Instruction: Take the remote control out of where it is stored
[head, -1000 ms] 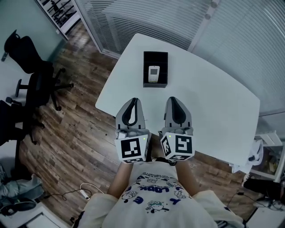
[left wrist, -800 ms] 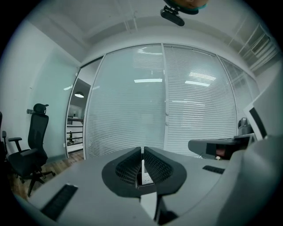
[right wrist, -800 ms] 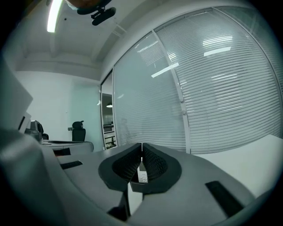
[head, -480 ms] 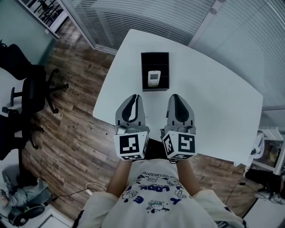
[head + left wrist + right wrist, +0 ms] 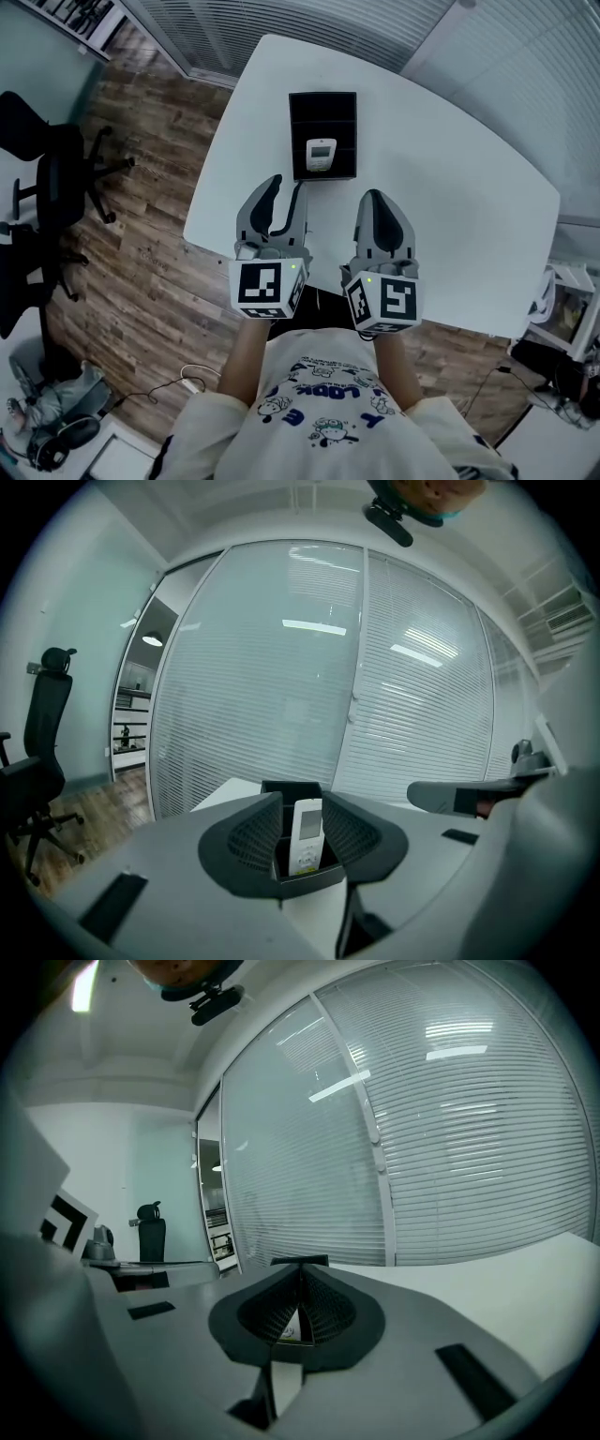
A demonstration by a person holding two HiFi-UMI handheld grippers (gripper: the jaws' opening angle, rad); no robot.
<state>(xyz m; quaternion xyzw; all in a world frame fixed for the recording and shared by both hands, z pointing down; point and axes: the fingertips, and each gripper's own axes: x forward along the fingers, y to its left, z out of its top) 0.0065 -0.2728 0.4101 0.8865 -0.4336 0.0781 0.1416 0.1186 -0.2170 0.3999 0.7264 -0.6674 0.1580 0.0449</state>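
One: How is the remote control (image 5: 322, 154) described?
Two: It is seen as a small white handset, with a grey screen near its top and buttons set below.
One: Where is it kept?
Two: It is stood, leaning back a little, in a black divided box (image 5: 323, 103), in the compartment nearest the person.
One: And the tools?
Two: The left gripper (image 5: 287, 190) is held near the box's near-left corner with its jaws parted. They have just been opening, and nothing is gripped between them, though the remote is framed in their gap, farther off. The right gripper (image 5: 376, 199) is held beside it over the table, its jaws closed together on nothing.
One: What is the box set on?
Two: It is set on a white table (image 5: 450, 187) with rounded corners, toward the side away from the person. A wood-plank floor (image 5: 141, 253) is seen around the table, a black office chair (image 5: 47, 178) is parked to the left, and slatted blinds (image 5: 309, 28) are hung along the glass wall beyond.
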